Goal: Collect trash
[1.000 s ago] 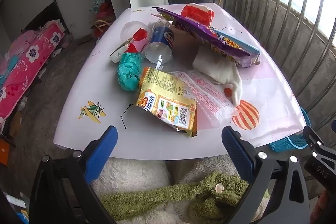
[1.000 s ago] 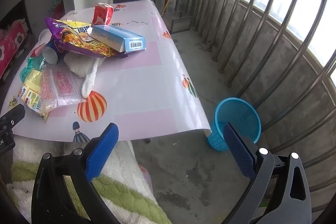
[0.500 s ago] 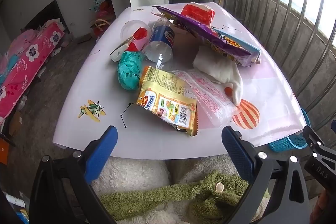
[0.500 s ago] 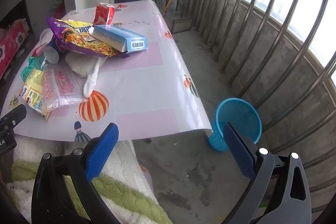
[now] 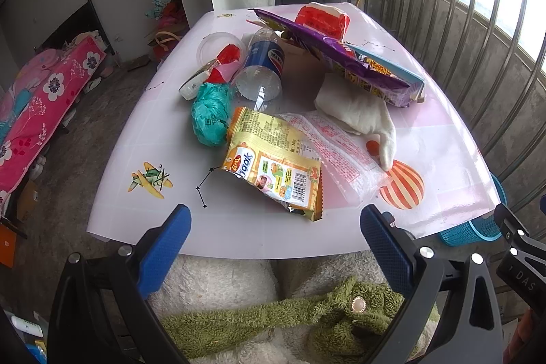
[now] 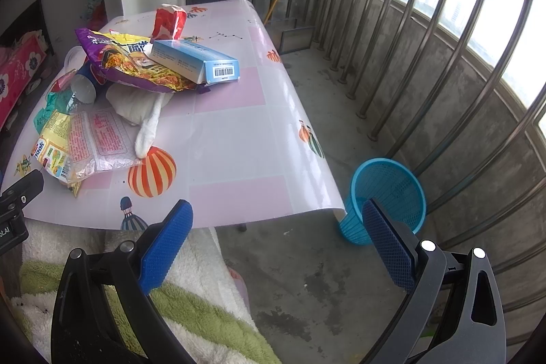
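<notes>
Trash lies piled on a pink-and-white table (image 5: 239,231): a yellow snack packet (image 5: 273,162), a clear printed wrapper (image 5: 338,152), a green bag (image 5: 210,113), a plastic bottle (image 5: 262,67), a purple chip bag (image 5: 341,57), a blue box (image 6: 194,60), a red packet (image 5: 322,19) and a white cloth (image 5: 361,111). A blue mesh bin (image 6: 385,193) stands on the floor right of the table. My left gripper (image 5: 274,234) is open and empty at the table's near edge. My right gripper (image 6: 276,227) is open and empty, between the table corner and the bin.
A metal railing (image 6: 443,63) runs along the right side. A pink flowered bed (image 5: 37,111) is on the left. A white and green fleece garment (image 5: 273,312) is below the grippers. The table's right half (image 6: 239,125) holds only printed pictures.
The right wrist view has drifted slightly towards the table. Nothing on the table has moved.
</notes>
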{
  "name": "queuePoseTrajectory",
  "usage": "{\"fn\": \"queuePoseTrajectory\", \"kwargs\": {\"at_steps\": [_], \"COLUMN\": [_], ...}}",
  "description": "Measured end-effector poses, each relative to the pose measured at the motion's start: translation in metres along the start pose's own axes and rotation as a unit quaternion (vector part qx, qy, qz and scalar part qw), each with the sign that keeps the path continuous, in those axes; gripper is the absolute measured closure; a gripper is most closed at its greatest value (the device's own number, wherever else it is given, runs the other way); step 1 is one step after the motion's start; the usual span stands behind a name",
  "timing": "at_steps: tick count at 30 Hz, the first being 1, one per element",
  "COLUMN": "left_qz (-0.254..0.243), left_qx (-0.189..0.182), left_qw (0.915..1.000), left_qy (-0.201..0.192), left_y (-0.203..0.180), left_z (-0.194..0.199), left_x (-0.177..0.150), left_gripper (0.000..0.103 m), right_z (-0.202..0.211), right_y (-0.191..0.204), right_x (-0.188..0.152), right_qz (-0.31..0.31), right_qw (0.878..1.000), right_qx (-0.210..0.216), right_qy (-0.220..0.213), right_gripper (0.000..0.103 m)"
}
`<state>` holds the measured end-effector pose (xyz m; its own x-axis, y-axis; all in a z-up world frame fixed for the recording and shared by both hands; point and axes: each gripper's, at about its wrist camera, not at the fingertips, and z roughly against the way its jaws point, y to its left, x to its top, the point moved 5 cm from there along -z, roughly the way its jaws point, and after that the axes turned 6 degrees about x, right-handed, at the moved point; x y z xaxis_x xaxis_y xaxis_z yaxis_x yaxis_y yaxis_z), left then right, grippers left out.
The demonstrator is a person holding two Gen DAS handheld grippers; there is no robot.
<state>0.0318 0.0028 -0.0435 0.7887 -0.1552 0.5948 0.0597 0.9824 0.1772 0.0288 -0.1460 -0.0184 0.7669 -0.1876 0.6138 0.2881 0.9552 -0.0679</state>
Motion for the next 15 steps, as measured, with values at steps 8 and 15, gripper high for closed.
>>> {"fn": "queuePoseTrajectory", "kwargs": {"at_steps": [8,15], "left_qz": [0.000,0.000], "left_qx": [0.000,0.001], "left_qw": [1.0000,1.0000], "left_qy": [0.000,-0.001], "left_y": [0.0002,0.0007], "left_z": [-0.0003,-0.0001], "left_x": [0.0000,0.0000], "left_gripper": [0.006,0.006], "right_z": [-0.0002,0.0006], "right_y": [-0.0006,0.0022], "right_x": [-0.0004,-0.0006], "right_qz": [-0.001,0.000], "right_qw": [1.000,1.000], "right_qx": [0.001,0.001], "right_qy": [0.001,0.000], "right_gripper": [0.008,0.008]}}
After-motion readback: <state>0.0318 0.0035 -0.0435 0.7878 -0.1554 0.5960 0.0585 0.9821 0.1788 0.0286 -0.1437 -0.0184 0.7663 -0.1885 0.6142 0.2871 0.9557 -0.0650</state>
